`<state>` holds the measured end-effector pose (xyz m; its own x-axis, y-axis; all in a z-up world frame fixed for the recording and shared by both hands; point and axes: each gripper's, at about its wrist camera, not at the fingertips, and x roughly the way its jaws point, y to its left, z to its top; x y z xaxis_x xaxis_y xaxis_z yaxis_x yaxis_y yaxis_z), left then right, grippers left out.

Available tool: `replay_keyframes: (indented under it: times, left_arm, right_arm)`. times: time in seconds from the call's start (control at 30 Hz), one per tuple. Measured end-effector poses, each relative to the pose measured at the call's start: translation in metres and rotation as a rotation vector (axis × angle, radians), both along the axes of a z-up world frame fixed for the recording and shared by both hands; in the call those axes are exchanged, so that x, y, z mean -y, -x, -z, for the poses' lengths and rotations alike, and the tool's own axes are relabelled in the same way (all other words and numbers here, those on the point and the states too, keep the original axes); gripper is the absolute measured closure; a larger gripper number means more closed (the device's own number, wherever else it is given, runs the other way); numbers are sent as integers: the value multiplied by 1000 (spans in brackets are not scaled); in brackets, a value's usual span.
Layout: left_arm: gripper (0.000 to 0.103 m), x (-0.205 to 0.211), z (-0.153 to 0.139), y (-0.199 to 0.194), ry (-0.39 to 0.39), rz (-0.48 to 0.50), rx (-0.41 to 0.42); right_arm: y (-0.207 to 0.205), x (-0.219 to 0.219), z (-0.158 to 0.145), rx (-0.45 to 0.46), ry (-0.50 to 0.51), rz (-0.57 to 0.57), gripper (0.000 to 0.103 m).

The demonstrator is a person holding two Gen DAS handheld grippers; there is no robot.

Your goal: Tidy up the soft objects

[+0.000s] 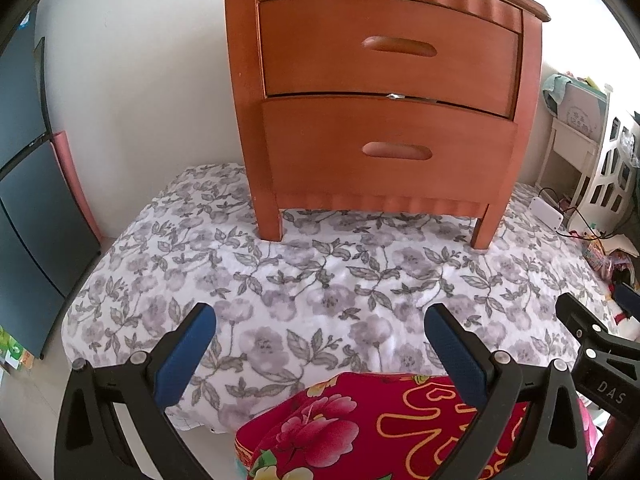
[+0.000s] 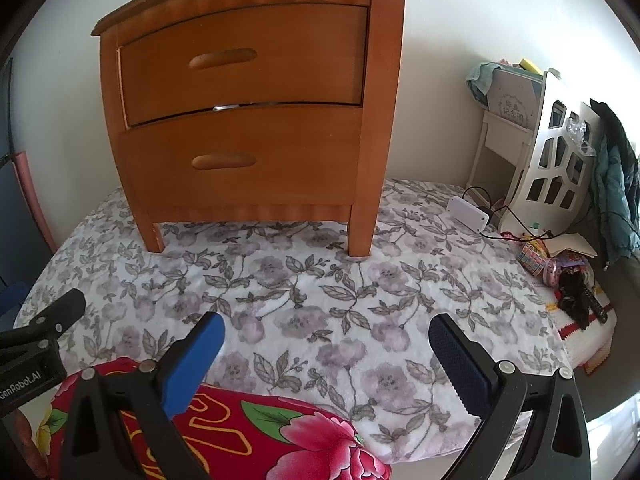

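Observation:
A red pillow (image 1: 360, 428) with pink flowers and gold lines lies at the near edge of a grey floral blanket (image 1: 320, 280). My left gripper (image 1: 320, 344) is open and empty, just above the pillow's far edge. In the right wrist view the same pillow (image 2: 248, 436) lies low on the left, under my left finger. My right gripper (image 2: 326, 352) is open and empty, above the floral blanket (image 2: 320, 280). Each gripper's tip shows at the edge of the other's view.
An orange wooden nightstand (image 1: 380, 100) with two drawers stands on the blanket at the back; it also shows in the right wrist view (image 2: 248, 120). A white charger box (image 2: 468, 212), cables, a white shelf (image 2: 556, 160) and small clutter (image 2: 568, 276) sit at the right. A dark panel (image 1: 24, 200) leans at the left.

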<state>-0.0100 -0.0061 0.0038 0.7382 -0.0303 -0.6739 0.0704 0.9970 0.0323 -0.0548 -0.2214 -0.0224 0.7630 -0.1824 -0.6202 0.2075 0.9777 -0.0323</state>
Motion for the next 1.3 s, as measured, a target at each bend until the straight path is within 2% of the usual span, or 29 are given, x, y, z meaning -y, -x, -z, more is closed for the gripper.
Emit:
replay_keyframes:
  times: [0.27, 0.93, 1.03, 1.13, 1.23, 1.3]
  left_arm:
    - [0, -5, 4, -4, 5, -32, -27]
    - [0, -5, 0, -6, 2, -27, -30]
    - [0, -9, -5, -9, 34, -13, -38]
    - [0, -14, -8, -14, 67, -10, -47]
    - [0, -21, -8, -21, 74, -18, -54]
    - [0, -25, -5, -26, 84, -16, -69]
  right_arm:
    - [0, 2, 1, -9, 1, 11, 0]
    - [-2, 3, 1, -14, -1, 10, 0]
    - [-1, 6, -1, -16, -18, -17, 0]
    - [-2, 8, -11, 29, -35, -88, 0]
    - [-10, 5, -28, 91, 48, -161, 0]
    - [-21, 1, -36, 97, 96, -199, 0]
